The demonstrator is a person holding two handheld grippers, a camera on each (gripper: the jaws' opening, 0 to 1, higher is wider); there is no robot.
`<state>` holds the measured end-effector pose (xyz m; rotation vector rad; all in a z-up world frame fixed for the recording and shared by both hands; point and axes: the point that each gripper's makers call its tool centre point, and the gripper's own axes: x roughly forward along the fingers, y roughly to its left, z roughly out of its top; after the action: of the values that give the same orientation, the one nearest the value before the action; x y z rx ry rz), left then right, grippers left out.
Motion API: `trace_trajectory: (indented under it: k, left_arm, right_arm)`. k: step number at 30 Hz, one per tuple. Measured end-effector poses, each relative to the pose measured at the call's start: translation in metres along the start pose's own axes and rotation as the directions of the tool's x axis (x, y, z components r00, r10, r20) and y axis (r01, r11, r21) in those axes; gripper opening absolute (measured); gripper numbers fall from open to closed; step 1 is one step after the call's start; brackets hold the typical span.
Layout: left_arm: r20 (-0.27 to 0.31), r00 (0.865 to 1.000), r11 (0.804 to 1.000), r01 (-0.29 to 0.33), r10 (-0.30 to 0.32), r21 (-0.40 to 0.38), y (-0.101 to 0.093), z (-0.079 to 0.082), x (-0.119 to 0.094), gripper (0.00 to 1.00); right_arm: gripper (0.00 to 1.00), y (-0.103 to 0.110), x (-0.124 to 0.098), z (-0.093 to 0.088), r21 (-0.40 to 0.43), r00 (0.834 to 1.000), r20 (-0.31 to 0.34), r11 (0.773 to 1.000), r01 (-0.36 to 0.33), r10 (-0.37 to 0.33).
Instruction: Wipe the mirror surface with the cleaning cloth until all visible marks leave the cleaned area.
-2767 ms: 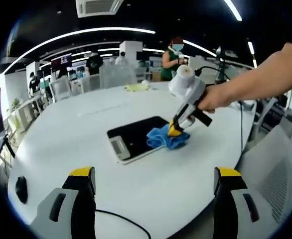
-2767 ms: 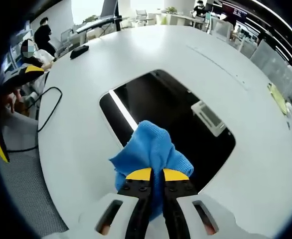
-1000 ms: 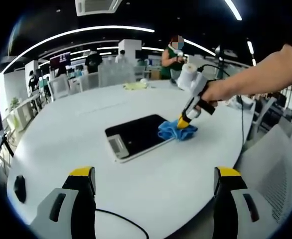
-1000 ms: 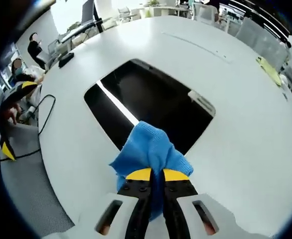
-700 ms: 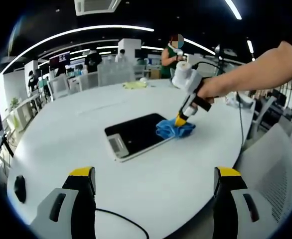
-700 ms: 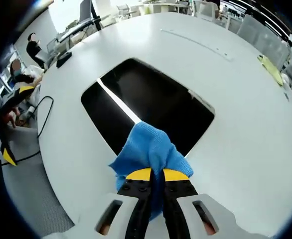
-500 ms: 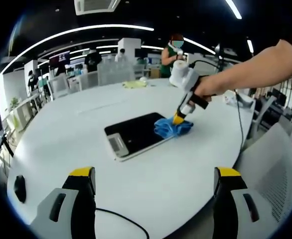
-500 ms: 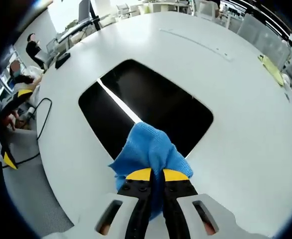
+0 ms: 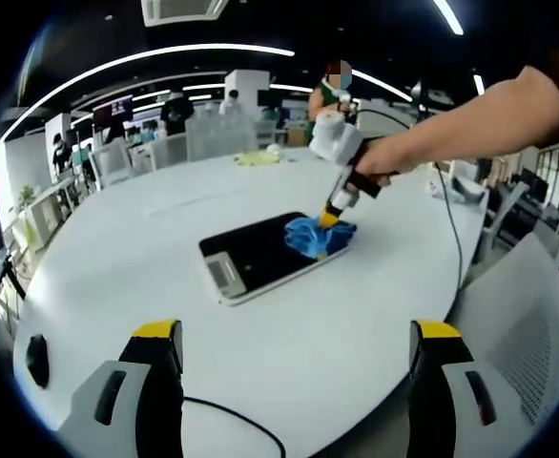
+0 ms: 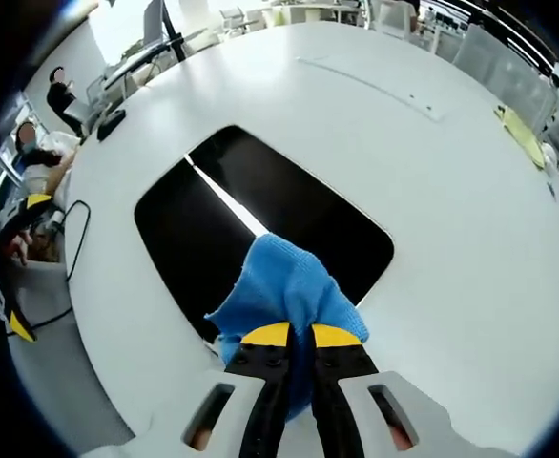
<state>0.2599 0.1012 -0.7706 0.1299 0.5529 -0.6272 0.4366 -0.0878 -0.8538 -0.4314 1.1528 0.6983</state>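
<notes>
The blue cloth (image 10: 284,291) covered the near corner of the mirror (image 10: 260,234). Marks on the dark glass were too faint to tell.

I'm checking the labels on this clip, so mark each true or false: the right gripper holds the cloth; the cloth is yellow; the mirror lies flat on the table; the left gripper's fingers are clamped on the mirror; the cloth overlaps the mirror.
1. The right gripper holds the cloth: true.
2. The cloth is yellow: false, it is blue.
3. The mirror lies flat on the table: true.
4. The left gripper has its fingers clamped on the mirror: false, they stand apart, away from it.
5. The cloth overlaps the mirror: true, at one end.
</notes>
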Motion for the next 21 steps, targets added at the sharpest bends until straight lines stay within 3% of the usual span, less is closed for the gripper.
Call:
trace_trajectory:
  k: [21]
  left_arm:
    - [-0.013, 1.0, 1.0, -0.002, 0.002, -0.002, 0.001, -0.003, 0.001, 0.99]
  right_arm:
    - [0.02, -0.043, 0.02, 0.028, 0.036, 1.0, -0.001, 0.999, 0.013, -0.013]
